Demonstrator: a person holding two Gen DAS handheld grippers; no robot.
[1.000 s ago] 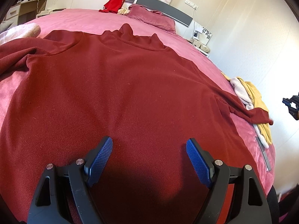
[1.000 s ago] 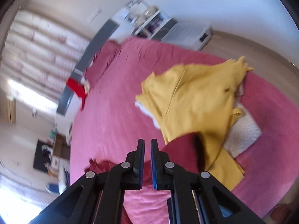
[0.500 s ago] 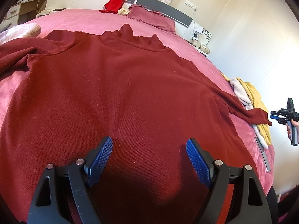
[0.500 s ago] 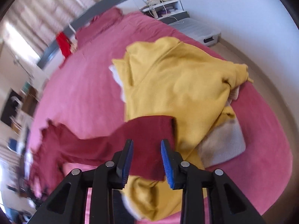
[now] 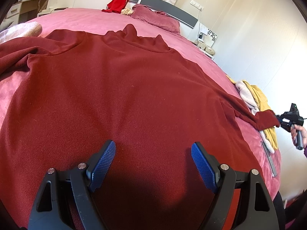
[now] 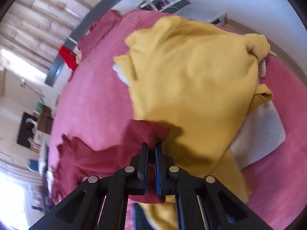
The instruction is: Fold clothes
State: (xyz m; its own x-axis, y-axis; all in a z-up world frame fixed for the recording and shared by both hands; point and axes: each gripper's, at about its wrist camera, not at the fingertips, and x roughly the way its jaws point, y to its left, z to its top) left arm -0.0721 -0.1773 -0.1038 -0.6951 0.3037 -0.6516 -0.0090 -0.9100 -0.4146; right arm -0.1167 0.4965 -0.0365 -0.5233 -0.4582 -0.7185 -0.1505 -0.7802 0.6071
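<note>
A dark red sweater (image 5: 119,95) lies spread flat on the pink bed (image 5: 76,17), collar at the far side. My left gripper (image 5: 153,153) is open and empty, low over the sweater's hem. My right gripper (image 6: 151,147) is shut on the cuff of the sweater's right sleeve (image 6: 145,132), above a yellow garment (image 6: 191,88). The right gripper (image 5: 279,119) also shows in the left wrist view at the sleeve's end (image 5: 264,118).
A yellow garment and a pale knit (image 6: 259,134) lie piled at the bed's right edge. A bright red garment (image 5: 119,0) hangs on the headboard, next to a pillow (image 5: 155,18). A pale cloth (image 5: 21,30) lies far left. A nightstand (image 5: 205,46) stands beyond.
My right gripper came down to the sleeve's end, opened, then shut on the cuff. The left gripper has stayed still and open.
</note>
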